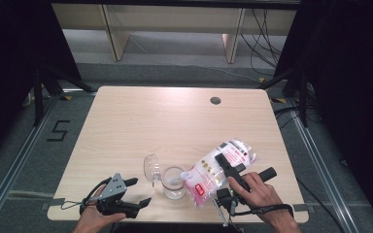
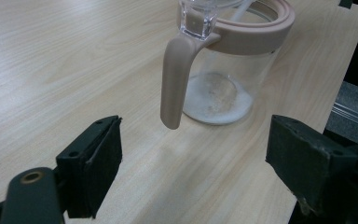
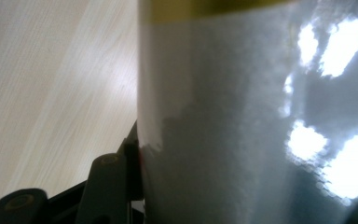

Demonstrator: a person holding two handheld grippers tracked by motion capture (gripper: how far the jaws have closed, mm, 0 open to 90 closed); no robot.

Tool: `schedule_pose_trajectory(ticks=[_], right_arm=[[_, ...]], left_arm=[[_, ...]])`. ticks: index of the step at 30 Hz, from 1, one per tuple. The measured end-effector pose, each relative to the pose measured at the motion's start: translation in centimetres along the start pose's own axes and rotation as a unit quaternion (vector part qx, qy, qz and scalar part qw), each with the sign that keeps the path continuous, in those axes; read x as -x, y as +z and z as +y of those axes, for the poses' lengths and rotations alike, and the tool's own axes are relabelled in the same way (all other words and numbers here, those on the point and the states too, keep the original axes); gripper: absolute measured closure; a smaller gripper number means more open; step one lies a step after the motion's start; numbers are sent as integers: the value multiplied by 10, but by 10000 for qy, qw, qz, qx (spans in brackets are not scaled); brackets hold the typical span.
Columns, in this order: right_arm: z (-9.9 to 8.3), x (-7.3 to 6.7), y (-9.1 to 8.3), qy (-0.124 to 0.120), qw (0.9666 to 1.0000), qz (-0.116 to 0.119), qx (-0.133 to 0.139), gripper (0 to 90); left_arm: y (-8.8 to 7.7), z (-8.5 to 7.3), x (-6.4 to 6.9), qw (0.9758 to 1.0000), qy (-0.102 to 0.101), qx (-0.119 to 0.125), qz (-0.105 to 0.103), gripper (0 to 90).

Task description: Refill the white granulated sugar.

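The right claw point(image 1: 227, 165) pinches a clear bag of white grains point(image 1: 218, 169), tilted so its lower corner hangs over the mouth of a glass jar point(image 1: 174, 183). The jar stands near the front edge of the table point(image 1: 175, 116), its hinged lid point(image 1: 151, 166) flipped open and a little white powder on its bottom. The left claw point(image 1: 138, 191) rests spread and empty just left of the jar, its pink handle point(image 2: 175, 81) facing it.
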State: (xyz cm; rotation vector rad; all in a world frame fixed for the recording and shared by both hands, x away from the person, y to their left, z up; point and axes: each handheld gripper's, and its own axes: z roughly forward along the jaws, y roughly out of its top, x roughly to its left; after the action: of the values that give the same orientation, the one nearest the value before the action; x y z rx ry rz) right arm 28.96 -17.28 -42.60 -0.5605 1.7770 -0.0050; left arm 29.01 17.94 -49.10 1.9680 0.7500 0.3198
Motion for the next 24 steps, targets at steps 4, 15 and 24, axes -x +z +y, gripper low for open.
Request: schedule_pose_trajectory(ticks=[4, 15, 24], right_arm=[[0, 0, 0, -6, 10000, -11, -1, 516], [0, -1, 1, -28, 10000, 3, 22, 518], [-1, 0, 1, -87, 9999, -72, 81, 519]], left_arm=[[0, 1, -1, 9999, 119, 41, -36, 179], [1, 0, 1, 9999, -58, 79, -41, 179], [1, 1, 0, 9999, 57, 83, -47, 179]])
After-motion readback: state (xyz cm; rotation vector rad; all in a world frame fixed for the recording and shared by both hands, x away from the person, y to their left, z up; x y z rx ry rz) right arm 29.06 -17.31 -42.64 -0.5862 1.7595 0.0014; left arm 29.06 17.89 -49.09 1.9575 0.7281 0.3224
